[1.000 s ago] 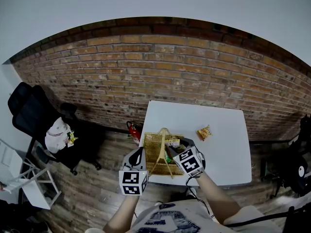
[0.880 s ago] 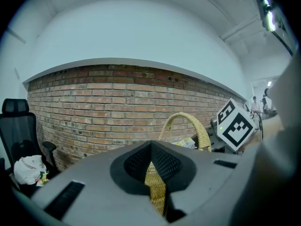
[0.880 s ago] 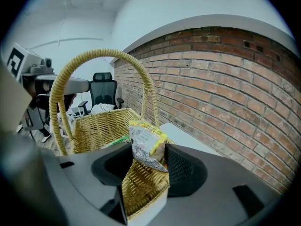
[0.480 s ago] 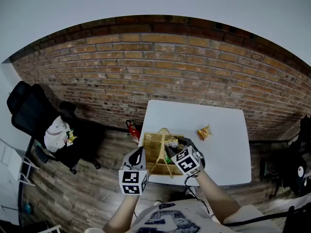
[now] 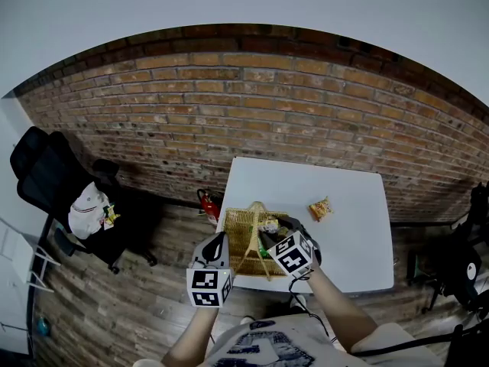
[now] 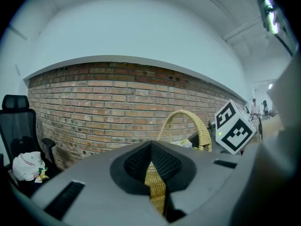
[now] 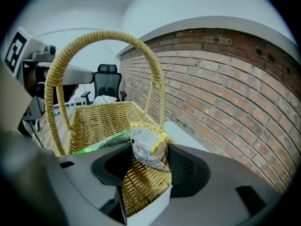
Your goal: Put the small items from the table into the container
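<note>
1. Basket: woven straw-coloured wicker, rough and matt (the handle has the same weave).
2. Table: smooth white top, matt.
3. Loose packet, at 2 o'clock from the basket: crinkled film, slightly glossy.
4. Packet in the right gripper: printed glossy film.
5. Pads: black, finely textured; housing grey matt plastic.
6. Wall: rough brick. Floor: wood planks.

A straw-yellow woven wicker basket, a plain white table, a red-brown brick wall with pale mortar lines. 3 packets: grey-speckled yellow-edged packet, bright green packet, orange-yellow crinkled packet.
</note>
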Demonstrator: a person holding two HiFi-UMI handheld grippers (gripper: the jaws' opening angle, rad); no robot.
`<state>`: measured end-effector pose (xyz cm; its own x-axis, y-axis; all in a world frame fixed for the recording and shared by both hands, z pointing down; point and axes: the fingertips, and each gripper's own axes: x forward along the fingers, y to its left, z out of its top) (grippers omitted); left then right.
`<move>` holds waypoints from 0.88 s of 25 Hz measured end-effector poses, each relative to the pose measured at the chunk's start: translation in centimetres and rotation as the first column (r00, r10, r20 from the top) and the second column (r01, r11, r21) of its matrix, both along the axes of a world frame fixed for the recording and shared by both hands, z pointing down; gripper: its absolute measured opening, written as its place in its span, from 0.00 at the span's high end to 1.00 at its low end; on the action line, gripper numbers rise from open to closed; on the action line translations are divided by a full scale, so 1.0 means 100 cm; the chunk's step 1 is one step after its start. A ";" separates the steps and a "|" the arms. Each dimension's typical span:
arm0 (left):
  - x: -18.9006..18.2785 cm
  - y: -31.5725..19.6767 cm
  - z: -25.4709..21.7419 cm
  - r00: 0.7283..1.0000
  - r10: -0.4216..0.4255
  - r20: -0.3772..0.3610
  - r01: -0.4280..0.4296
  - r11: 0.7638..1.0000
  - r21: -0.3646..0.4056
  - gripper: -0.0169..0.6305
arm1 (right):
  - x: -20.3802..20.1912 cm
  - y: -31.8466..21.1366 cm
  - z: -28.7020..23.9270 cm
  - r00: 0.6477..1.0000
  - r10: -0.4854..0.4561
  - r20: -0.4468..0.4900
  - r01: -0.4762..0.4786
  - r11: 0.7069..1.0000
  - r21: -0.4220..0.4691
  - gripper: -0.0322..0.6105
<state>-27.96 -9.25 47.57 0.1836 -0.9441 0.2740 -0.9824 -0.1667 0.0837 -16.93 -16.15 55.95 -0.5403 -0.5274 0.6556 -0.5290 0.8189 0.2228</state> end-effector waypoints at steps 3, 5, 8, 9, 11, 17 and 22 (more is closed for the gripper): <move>0.000 0.001 0.001 1.000 0.000 -0.004 0.000 1.000 -0.002 0.90 | 0.000 0.001 -0.001 1.000 -0.003 0.006 0.002 1.000 0.002 0.60; 0.000 0.001 0.002 1.000 0.000 -0.006 0.000 1.000 -0.005 0.90 | -0.001 0.001 -0.001 1.000 -0.005 0.010 0.005 1.000 0.003 0.59; 0.000 0.003 0.003 1.000 0.001 -0.009 -0.001 1.000 -0.005 0.90 | -0.001 0.003 -0.002 1.000 -0.007 0.020 0.007 1.000 0.000 0.59; 0.000 0.003 0.003 1.000 0.002 -0.010 -0.002 1.000 -0.005 0.90 | -0.002 0.003 -0.003 1.000 -0.008 0.027 0.008 1.000 0.001 0.58; 0.000 0.004 0.003 1.000 0.002 -0.009 -0.002 1.000 -0.004 0.90 | -0.002 0.004 -0.006 0.999 -0.006 0.045 0.005 1.000 0.004 0.57; 0.001 0.007 0.001 1.000 0.005 -0.011 -0.005 1.000 0.001 0.90 | -0.004 0.008 -0.014 0.996 -0.001 0.093 0.002 1.000 -0.005 0.57; 0.001 0.013 -0.002 1.000 0.010 -0.011 -0.010 1.000 0.005 0.90 | -0.001 0.011 -0.023 0.994 0.015 0.111 -0.016 1.000 0.014 0.57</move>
<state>-27.89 -7.98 47.42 0.1961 -0.9434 0.2675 -0.9797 -0.1771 0.0937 -17.04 -15.02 53.69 -0.6010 -0.5457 0.5840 -0.5637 0.8074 0.1743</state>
